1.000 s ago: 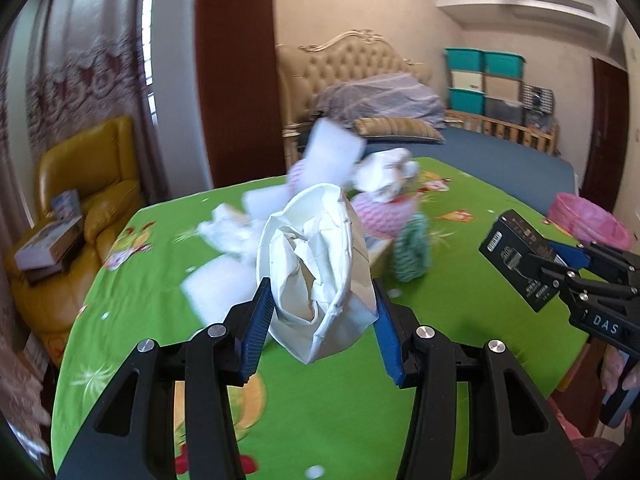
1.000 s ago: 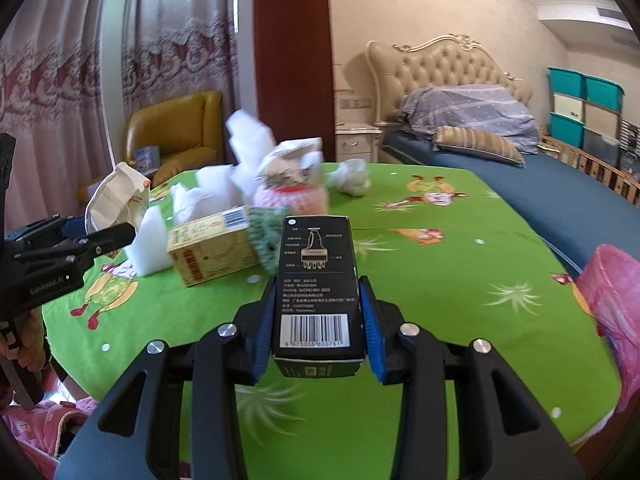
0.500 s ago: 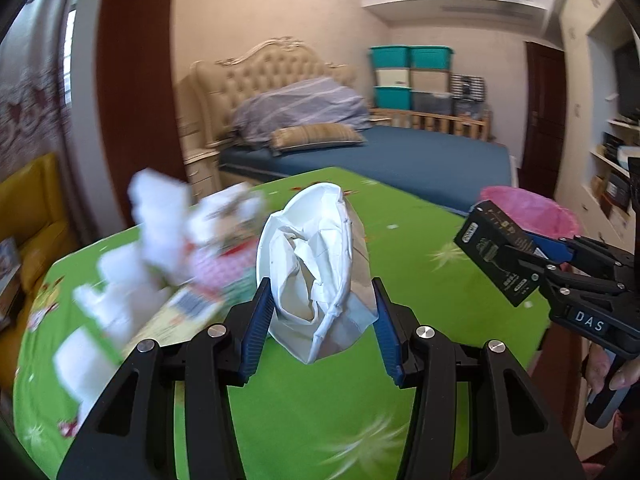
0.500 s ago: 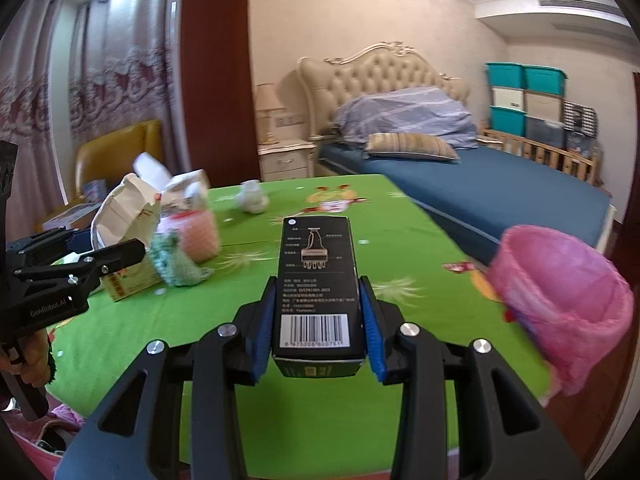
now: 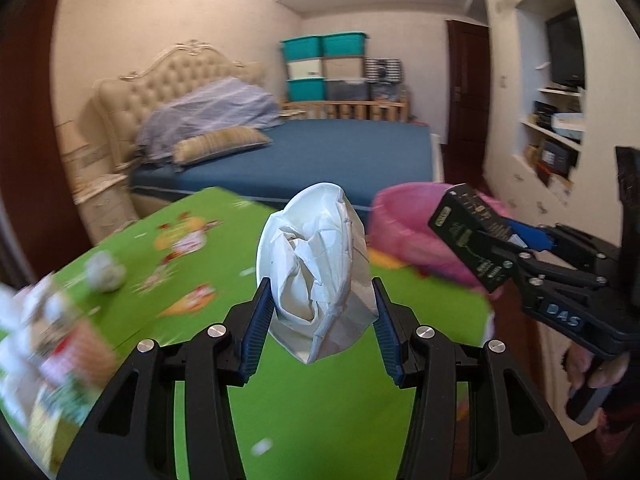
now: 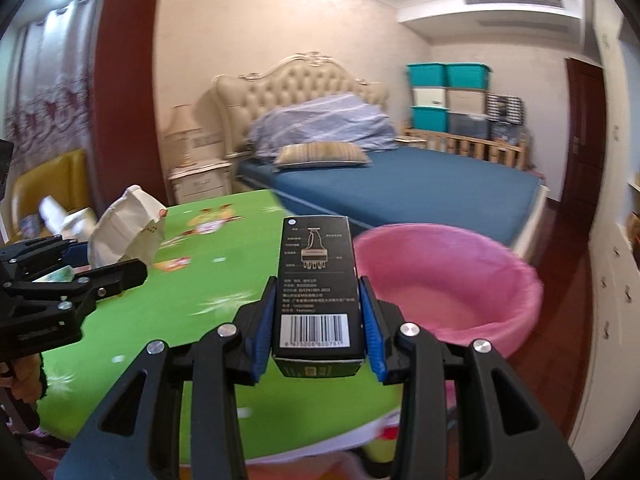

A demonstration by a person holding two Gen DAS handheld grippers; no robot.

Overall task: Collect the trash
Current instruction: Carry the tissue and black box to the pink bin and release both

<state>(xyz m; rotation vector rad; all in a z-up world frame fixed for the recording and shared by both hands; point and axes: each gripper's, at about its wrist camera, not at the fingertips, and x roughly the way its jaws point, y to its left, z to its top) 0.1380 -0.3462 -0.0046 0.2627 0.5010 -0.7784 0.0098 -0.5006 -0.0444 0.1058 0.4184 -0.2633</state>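
My left gripper (image 5: 320, 332) is shut on a crumpled white paper bag (image 5: 316, 268) and holds it above the green table (image 5: 320, 400). The bag also shows in the right wrist view (image 6: 128, 232). My right gripper (image 6: 318, 320) is shut on a black box with a barcode (image 6: 316, 280), held in the air near the table's right edge; the box also shows in the left wrist view (image 5: 472, 236). A bin lined with a pink bag (image 6: 444, 280) stands just beyond the table edge, ahead and to the right of both grippers (image 5: 404, 220).
More trash lies blurred at the table's left (image 5: 52, 344), with a crumpled white wad (image 5: 104, 272) further back. A blue bed (image 6: 400, 184) stands behind the table, a white shelf wall (image 5: 560, 140) on the right, a yellow armchair (image 6: 44, 184) at the left.
Both grippers have swung to the right with their loads. The trash pile has slid to the left edge and the pink bin is now close ahead.
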